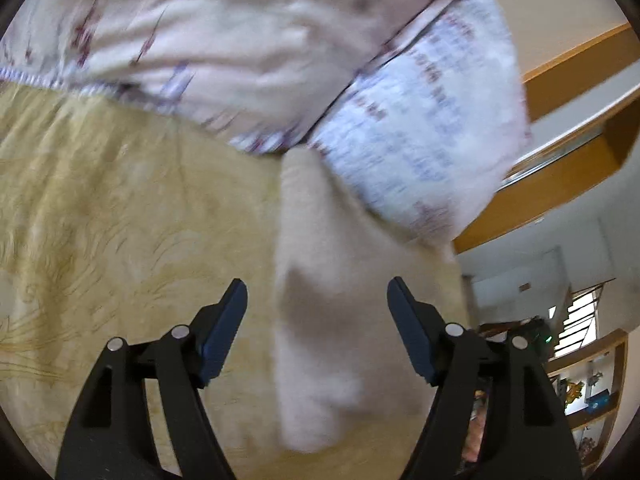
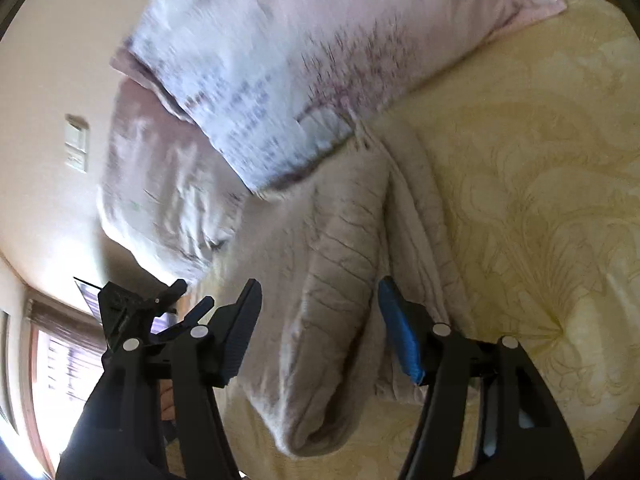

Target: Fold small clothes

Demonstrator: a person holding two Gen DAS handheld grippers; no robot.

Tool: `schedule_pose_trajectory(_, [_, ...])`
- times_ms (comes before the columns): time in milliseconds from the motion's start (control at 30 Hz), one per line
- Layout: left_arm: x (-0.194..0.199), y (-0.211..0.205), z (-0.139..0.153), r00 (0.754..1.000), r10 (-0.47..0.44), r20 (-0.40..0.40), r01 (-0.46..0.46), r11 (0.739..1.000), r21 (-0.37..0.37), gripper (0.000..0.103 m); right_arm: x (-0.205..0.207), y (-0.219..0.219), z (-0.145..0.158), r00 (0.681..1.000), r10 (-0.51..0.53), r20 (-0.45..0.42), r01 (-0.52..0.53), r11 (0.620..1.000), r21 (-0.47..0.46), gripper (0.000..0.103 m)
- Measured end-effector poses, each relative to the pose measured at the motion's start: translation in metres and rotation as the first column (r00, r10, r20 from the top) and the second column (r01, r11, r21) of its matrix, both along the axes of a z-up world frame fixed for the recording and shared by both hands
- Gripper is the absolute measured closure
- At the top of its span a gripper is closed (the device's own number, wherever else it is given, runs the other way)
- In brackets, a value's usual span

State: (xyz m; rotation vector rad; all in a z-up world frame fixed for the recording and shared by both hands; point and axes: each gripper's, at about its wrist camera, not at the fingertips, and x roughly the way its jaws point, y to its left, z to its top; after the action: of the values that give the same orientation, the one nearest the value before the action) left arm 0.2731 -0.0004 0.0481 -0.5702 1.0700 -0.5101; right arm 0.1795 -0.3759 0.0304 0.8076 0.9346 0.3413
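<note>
Beige garment point(image 2: 336, 280) lies rumpled on the yellow bedspread point(image 2: 540, 200), both claws point(image 1: 316, 312) point(image 2: 320, 312) spread apart.

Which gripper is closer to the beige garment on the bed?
About equal. The left gripper and the right gripper each hang open straddling the beige garment, neither gripping it.

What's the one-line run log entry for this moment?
left hand-held gripper: open, empty | right hand-held gripper: open, empty | beige garment: bunched on yellow bedspread, pillow overlapping far end
</note>
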Motion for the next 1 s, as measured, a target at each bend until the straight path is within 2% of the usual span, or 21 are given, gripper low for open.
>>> schedule_pose_trajectory(100, [0.001,-0.006,-0.019,0.999,-0.025,-0.047,0.025,1.000,0.009,0.031,0.010,0.001,-0.011,0.999,-0.008,-0.034,0.007,1.000,-0.007,0.040])
schedule_pose_trajectory(167, [0.003,-0.011,-0.028,0.997,-0.036,-0.067,0.036,0.999,0.004,0.031,0.021,0.002,-0.019,0.999,-0.021,-0.046,0.021,1.000,-0.012,0.053])
schedule_pose_trajectory(233, [0.003,-0.017,-0.033,0.996,-0.040,-0.081,0.039,0.999,-0.016,0.031,0.028,0.004,-0.021,0.999,-0.032,-0.031,0.031,0.999,-0.014,0.058])
schedule_pose_trajectory(300, [0.003,-0.016,-0.037,0.994,-0.045,-0.098,0.042,0.998,-0.037,0.031,0.035,0.007,-0.022,0.999,-0.047,-0.011,0.046,0.998,-0.046,0.071])
schedule_pose_trajectory(333, [0.005,-0.018,-0.038,0.994,-0.046,-0.102,0.042,0.998,-0.039,0.031,0.037,0.008,-0.021,0.998,-0.057,0.002,0.057,0.996,-0.069,0.083])
schedule_pose_trajectory(400, [0.004,-0.019,-0.039,0.993,-0.053,-0.103,0.049,0.998,-0.039,0.031,0.038,0.013,-0.013,0.997,-0.060,0.042,0.065,0.990,-0.122,0.086])
schedule_pose_trajectory(500, [0.002,-0.023,-0.037,0.993,-0.072,-0.090,0.068,0.997,-0.048,0.031,0.030,0.030,0.018,0.987,-0.020,0.160,0.072,0.943,-0.325,0.087])
schedule_pose_trajectory(567, [0.001,-0.024,-0.036,0.993,-0.084,-0.083,0.079,0.995,-0.058,0.031,0.022,0.043,0.041,0.973,0.013,0.229,0.094,0.888,-0.450,0.088])
schedule_pose_trajectory(667, [-0.001,-0.027,-0.036,0.992,-0.103,-0.079,0.098,0.993,-0.064,0.031,0.013,0.049,0.061,0.952,0.027,0.305,0.156,0.815,-0.558,0.088])
schedule_pose_trajectory(700, [-0.002,-0.029,-0.036,0.991,-0.114,-0.075,0.109,0.992,-0.068,0.031,0.013,0.047,0.061,0.951,0.024,0.310,0.165,0.805,-0.570,0.088])
schedule_pose_trajectory(767, [-0.004,-0.032,-0.037,0.989,-0.131,-0.073,0.126,0.990,-0.069,0.031,0.018,0.040,0.055,0.957,0.008,0.289,0.167,0.802,-0.573,0.088])
schedule_pose_trajectory(867, [-0.007,-0.038,-0.037,0.986,-0.154,-0.064,0.151,0.987,-0.060,0.031,0.035,0.030,0.031,0.977,-0.017,0.211,0.138,0.808,-0.573,0.088])
schedule_pose_trajectory(933, [-0.010,-0.041,-0.036,0.985,-0.166,-0.049,0.164,0.985,-0.050,0.031,0.047,0.018,0.008,0.991,-0.043,0.129,0.107,0.833,-0.543,0.086])
schedule_pose_trajectory(1000, [-0.013,-0.043,-0.033,0.983,-0.177,-0.036,0.176,0.983,-0.045,0.031,0.048,-0.001,-0.006,0.992,-0.088,0.093,0.121,0.886,-0.447,0.080])
